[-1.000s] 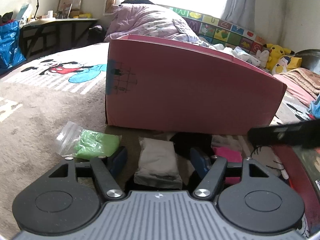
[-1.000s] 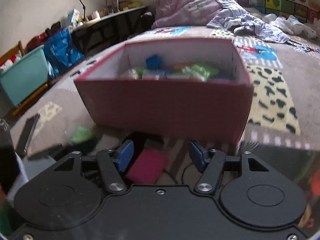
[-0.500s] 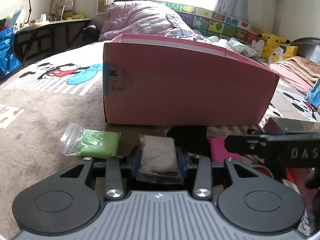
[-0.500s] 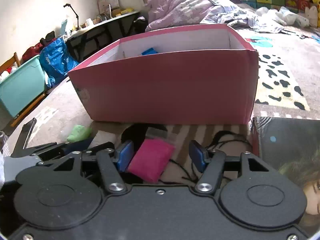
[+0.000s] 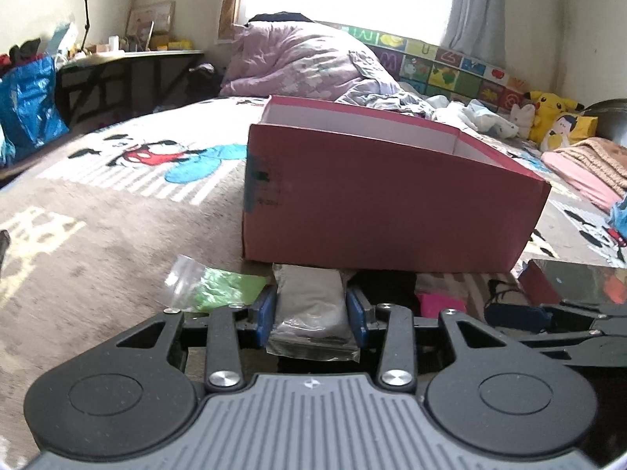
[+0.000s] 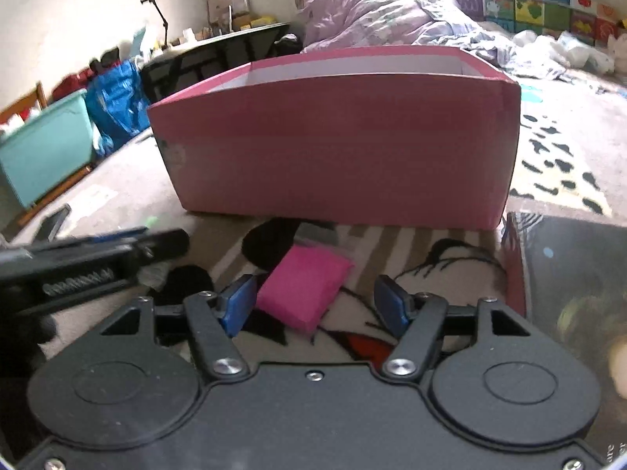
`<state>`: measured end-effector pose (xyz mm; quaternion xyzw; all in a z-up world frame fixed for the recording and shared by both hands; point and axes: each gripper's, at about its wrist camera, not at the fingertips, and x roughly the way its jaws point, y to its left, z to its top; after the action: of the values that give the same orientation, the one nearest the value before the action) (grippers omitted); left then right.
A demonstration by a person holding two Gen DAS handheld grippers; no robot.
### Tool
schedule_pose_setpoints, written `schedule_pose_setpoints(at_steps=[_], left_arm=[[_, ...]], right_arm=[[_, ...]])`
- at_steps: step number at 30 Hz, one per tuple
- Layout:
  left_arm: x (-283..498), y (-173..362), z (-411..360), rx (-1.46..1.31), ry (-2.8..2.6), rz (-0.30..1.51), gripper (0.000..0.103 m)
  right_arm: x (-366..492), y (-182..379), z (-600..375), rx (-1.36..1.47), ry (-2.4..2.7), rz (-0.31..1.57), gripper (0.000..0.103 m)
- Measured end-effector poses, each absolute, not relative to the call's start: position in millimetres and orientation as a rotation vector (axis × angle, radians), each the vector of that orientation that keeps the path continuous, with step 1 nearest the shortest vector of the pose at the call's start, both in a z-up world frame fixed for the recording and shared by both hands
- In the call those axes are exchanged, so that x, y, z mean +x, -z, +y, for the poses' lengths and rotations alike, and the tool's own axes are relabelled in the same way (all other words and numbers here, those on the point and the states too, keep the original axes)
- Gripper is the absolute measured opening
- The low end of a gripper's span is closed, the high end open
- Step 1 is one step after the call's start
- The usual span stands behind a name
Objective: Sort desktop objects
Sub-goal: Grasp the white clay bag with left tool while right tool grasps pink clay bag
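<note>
My left gripper (image 5: 311,311) is shut on a grey bag (image 5: 309,305) in clear plastic and holds it just in front of the pink box (image 5: 392,203). A green bag (image 5: 219,288) lies on the carpet to its left. My right gripper (image 6: 313,303) is open, low over the carpet, with a pink bag (image 6: 303,286) lying between its fingers, nearer the left finger. The pink box (image 6: 341,145) stands right behind it. The pink bag also shows in the left wrist view (image 5: 439,305). The box's contents are hidden.
A dark glossy album cover (image 6: 568,293) lies at the right on the patterned carpet. The left gripper's body (image 6: 78,266) shows at the left of the right wrist view. A desk (image 5: 129,66), a blue bag (image 5: 27,98) and bedding (image 5: 305,62) stand behind.
My left gripper closed on the grey bag and has lifted it a little. My right gripper came down lower around the pink bag and stays open.
</note>
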<state>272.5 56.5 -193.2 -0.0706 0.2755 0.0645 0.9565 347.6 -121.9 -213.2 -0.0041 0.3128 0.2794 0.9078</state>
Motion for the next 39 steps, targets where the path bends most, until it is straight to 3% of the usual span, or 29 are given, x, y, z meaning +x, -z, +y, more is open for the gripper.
schedule_pose_setpoints(at_steps=[20,31,34,39], left_arm=[[241,141,63,-0.073,-0.169,0.517,0.037],[251,111,60,-0.093,-0.081,0.522,0.037],[261,100,57,-0.091,-0.056,0.518,0.037],[288,85,49,-0.072,-0.015,0.513,0.037]], right_arm=[[337,212,-97,-0.219,-0.757,0.612,0.070],[341,219,-109,-0.129,-0.731,0.641,0.070],[341,219,-109,-0.117,-0.729,0.640,0.067],[343,221,-110,-0.091,-0.737,0.633,0.052]])
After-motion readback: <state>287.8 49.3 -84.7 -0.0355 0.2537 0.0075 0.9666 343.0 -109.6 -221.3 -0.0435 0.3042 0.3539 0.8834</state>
